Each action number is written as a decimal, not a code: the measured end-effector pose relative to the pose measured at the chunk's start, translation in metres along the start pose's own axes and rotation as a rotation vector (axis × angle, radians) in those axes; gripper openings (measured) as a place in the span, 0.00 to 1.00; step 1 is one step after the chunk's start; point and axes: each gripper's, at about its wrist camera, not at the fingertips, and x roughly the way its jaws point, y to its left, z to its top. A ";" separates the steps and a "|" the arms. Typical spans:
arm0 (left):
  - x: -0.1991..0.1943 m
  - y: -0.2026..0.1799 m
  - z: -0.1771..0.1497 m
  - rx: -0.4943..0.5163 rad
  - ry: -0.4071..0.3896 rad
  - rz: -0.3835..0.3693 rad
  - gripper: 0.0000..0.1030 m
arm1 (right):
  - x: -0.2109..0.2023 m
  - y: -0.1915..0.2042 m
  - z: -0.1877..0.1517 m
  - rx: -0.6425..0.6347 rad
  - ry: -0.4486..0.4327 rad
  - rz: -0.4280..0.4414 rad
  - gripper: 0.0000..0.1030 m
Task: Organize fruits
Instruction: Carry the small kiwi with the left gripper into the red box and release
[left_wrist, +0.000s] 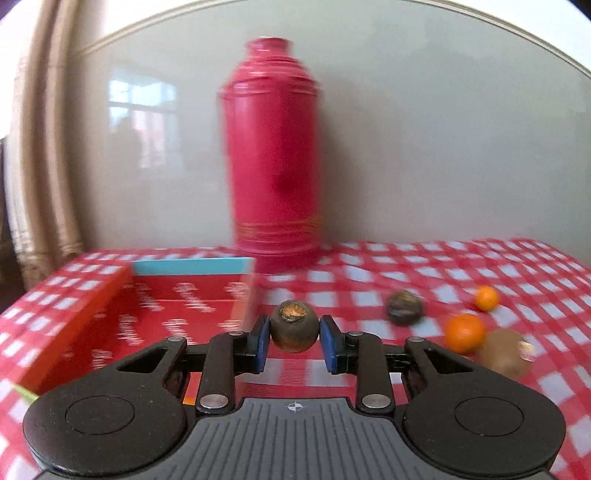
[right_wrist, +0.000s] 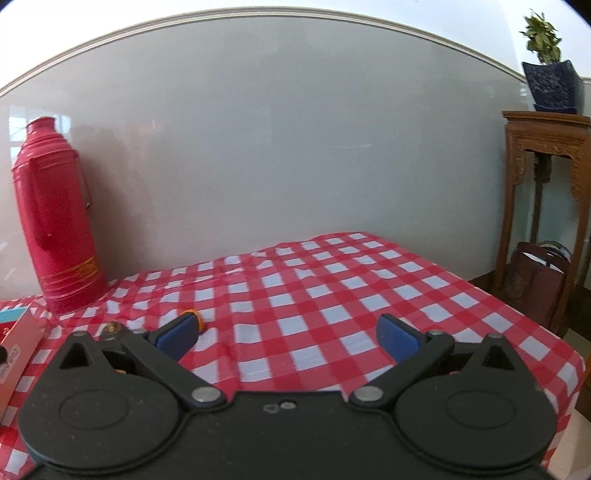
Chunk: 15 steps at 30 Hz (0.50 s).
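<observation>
- Fruit held in the tongs: a small, dark brown-green round fruit with a torn orange patch on top is clamped between the blue pads of the left gripper, clear of the red-and-white checked tablecloth.
- The grip is taken at the fruit's widest part, at 9 and 3 o'clock; contact looks narrow, so a slip or roll-out is judged possible if the hand swings fast. The view is blurred.
- Squeezing harder is judged risky, since the damaged top suggests soft flesh.
- At about 10 o'clock from the held fruit lies an open red cardboard box with a light blue rim; its near wall stands just beside the fruit and could be struck on the way in.
- At 2 to 3 o'clock on the cloth lie another dark round fruit, two orange tangerines and a brown kiwi-like fruit, the last touching the larger tangerine.
- A tall crimson vacuum flask stands at 12 o'clock, behind the box.
- The right gripper is seen with its jaws wide apart and nothing between them, above bare cloth.
</observation>
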 end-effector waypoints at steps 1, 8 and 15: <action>0.000 0.010 0.000 -0.013 0.002 0.026 0.29 | 0.001 0.003 0.000 -0.004 0.002 0.007 0.94; 0.012 0.066 -0.004 -0.130 0.075 0.153 0.29 | 0.003 0.033 -0.004 -0.041 0.017 0.057 0.94; 0.021 0.093 -0.011 -0.183 0.140 0.205 0.29 | 0.002 0.052 -0.007 -0.067 0.027 0.090 0.94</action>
